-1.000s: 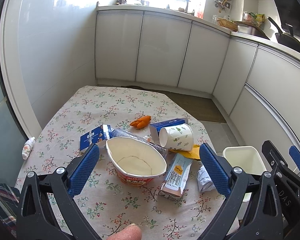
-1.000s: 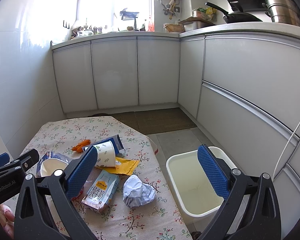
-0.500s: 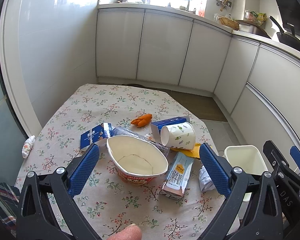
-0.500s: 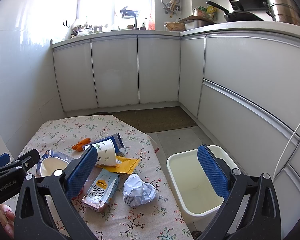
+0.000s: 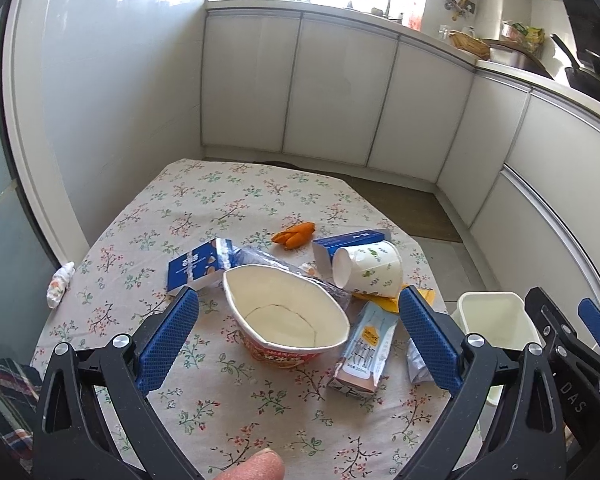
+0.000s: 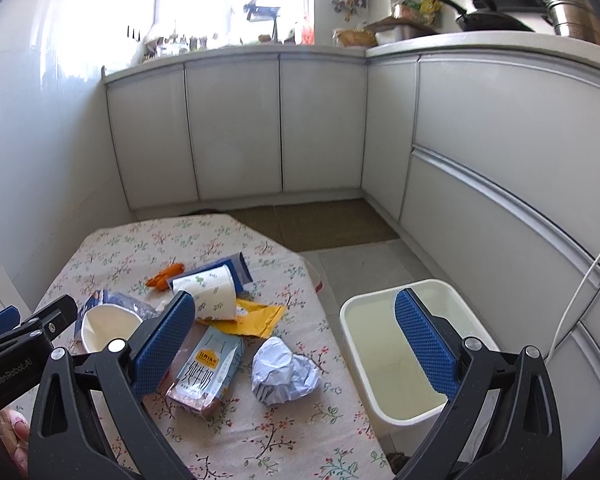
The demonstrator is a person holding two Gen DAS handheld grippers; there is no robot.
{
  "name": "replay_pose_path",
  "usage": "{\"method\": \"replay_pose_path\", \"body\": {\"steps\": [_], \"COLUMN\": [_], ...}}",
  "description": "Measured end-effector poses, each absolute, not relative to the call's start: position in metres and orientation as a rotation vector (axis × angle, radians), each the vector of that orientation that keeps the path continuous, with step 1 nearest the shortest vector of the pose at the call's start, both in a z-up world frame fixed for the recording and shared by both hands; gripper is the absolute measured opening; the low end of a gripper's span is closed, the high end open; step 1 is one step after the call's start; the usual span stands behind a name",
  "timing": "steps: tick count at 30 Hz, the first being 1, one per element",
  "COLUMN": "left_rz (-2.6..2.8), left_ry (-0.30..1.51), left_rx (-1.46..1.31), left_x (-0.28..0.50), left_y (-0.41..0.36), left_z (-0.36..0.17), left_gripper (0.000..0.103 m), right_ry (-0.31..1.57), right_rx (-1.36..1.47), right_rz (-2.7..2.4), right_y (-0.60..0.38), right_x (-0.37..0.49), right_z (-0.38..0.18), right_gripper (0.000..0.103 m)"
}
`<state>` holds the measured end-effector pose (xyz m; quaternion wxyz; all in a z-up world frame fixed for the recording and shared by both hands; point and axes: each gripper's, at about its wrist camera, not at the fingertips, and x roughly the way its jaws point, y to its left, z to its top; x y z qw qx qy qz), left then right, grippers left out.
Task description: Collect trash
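Trash lies in a heap on the floral tablecloth (image 5: 204,216): a squashed noodle bowl (image 5: 284,316), a tipped paper cup (image 5: 370,266), a small milk carton (image 5: 364,350), blue boxes (image 5: 198,264), an orange peel (image 5: 294,236) and a yellow wrapper (image 6: 248,318). A crumpled paper ball (image 6: 284,370) sits near the table's right edge. The white bin (image 6: 412,344) stands on the floor beside the table. My left gripper (image 5: 298,338) hovers open above the bowl. My right gripper (image 6: 296,344) is open above the paper ball and the bin's rim, holding nothing.
White kitchen cabinets (image 6: 236,128) wrap the back and right walls. A brown mat (image 6: 312,224) lies on the floor beyond the table. A small crumpled wrapper (image 5: 60,286) rests at the table's left edge. A fingertip (image 5: 252,468) shows at the bottom.
Both views have shifted slightly, the trash sitting a little lower in frame; both grippers stay open and nothing on the table has moved.
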<state>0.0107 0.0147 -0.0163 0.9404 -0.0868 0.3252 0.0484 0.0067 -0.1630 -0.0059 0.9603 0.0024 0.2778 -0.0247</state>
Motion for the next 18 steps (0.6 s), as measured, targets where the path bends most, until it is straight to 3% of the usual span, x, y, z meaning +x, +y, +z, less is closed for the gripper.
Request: {"method": "replay_pose_path", "body": {"steps": [9, 18], "left_rz": [0.304, 0.713], "left_ry": [0.723, 0.939], "left_rx": [-0.183, -0.170], "left_x": [0.037, 0.073], "left_y": [0.070, 0.202], "left_z": [-0.021, -0.052], "left_gripper": [0.096, 0.096], "right_ry": [0.630, 0.718], "right_rx": [-0.041, -0.072], "right_rz": [0.053, 0.173], "right_y": [-0.139, -0.127], "right_x": [0.044, 0.097], "right_z": [0.005, -0.021], "right_gripper": [0.097, 0.097]}}
